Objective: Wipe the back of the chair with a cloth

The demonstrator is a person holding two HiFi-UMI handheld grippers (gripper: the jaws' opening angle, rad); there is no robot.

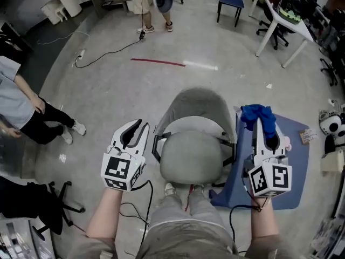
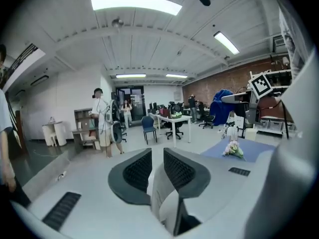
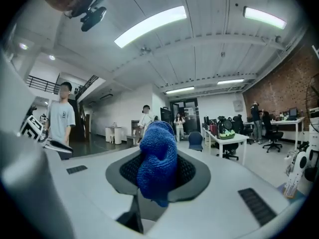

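Observation:
A grey office chair point(image 1: 191, 155) stands right below me in the head view, its curved backrest point(image 1: 197, 102) on the far side. My right gripper point(image 1: 260, 124) is to the right of the chair and is shut on a bunched blue cloth point(image 1: 257, 114). In the right gripper view that blue cloth point(image 3: 157, 158) bulges out between the dark pads point(image 3: 192, 172). My left gripper point(image 1: 142, 126) hangs left of the chair. Its pads point(image 2: 137, 171) stand a narrow gap apart with nothing between them. Neither gripper touches the chair.
A blue-topped table point(image 1: 299, 161) with a small bunch of flowers point(image 2: 233, 149) stands right of the chair. One person point(image 1: 21, 109) is at the left, another point(image 1: 143, 4) at the back. A cable point(image 1: 108, 52) and a red strip point(image 1: 159, 62) lie on the floor.

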